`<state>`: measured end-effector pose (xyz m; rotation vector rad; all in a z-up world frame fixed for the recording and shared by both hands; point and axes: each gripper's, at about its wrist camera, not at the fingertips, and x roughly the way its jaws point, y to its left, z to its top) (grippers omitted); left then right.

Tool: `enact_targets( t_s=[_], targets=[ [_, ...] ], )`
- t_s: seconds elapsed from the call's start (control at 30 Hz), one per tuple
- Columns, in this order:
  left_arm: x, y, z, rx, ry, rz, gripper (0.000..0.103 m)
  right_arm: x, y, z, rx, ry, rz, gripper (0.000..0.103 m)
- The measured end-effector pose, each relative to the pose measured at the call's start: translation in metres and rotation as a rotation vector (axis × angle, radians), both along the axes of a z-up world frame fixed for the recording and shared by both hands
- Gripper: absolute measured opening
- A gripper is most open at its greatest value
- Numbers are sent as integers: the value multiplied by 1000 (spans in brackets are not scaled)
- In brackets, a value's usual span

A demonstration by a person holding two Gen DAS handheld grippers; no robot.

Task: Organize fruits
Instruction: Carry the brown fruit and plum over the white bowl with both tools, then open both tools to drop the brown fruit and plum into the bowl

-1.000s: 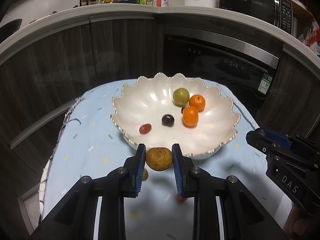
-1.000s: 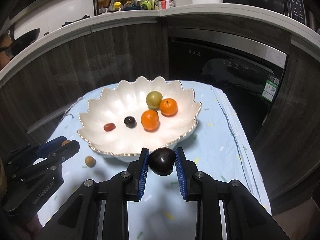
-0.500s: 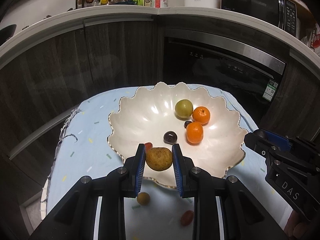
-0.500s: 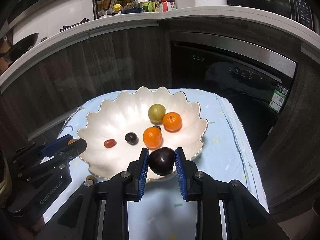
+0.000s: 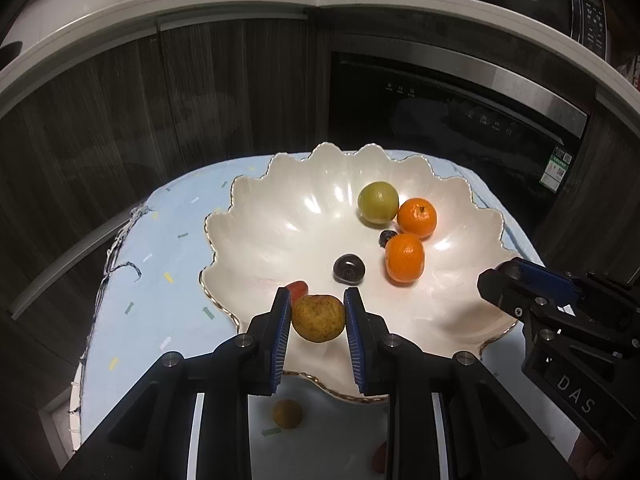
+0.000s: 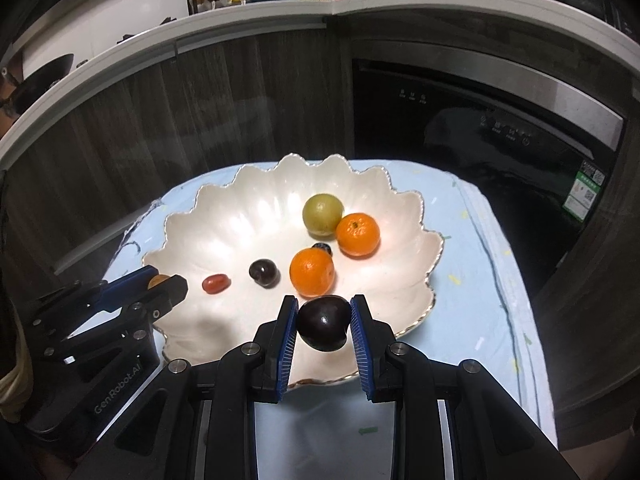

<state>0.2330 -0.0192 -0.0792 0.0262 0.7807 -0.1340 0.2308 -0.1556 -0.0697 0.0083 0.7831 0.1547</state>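
We are holding a brownish-yellow round fruit (image 5: 318, 318) between the blue pads of the left tool (image 5: 318, 320); the pads are pressing on both its sides, above the near rim of the scalloped white bowl (image 5: 256, 216). The right tool (image 6: 324, 328) is gripping a dark purple plum (image 6: 323, 322) in the same way, also over the near rim of the bowl. Inside the bowl we are seeing a green round fruit (image 5: 378, 203), two mandarins (image 5: 417, 217) (image 5: 404, 258), a dark cherry (image 5: 349, 268), a smaller dark fruit (image 5: 387, 237) between the mandarins, and a small red fruit (image 6: 216, 283) towards the left side. The bowl is standing on a light blue cloth (image 5: 160, 264) that is covering the table. Near the front edge of the table, just before the bowl, a small brown fruit (image 5: 287, 413) is lying on the cloth.
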Motion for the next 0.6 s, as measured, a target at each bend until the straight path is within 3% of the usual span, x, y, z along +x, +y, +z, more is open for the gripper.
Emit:
enact_targets(
  t_s=[0.27,0.33,0.37,0.5,0.6],
  targets=[
    [1,1,-4,24,11,16,28,5,1,-9,15,41,21,29],
    [2,2,-6,28,27,21,36,6,1,-11,21,52,28,29],
    [1,2,-7,30,27,29,45,6,1,-11,24,58,32,30],
    [-2,5,-3,34,13,50,56,2,-1,-8,22,43,23,63],
    [-4,7,0,38,6,67,66,-2,-1,-2,-1,9,8,69]
  ],
)
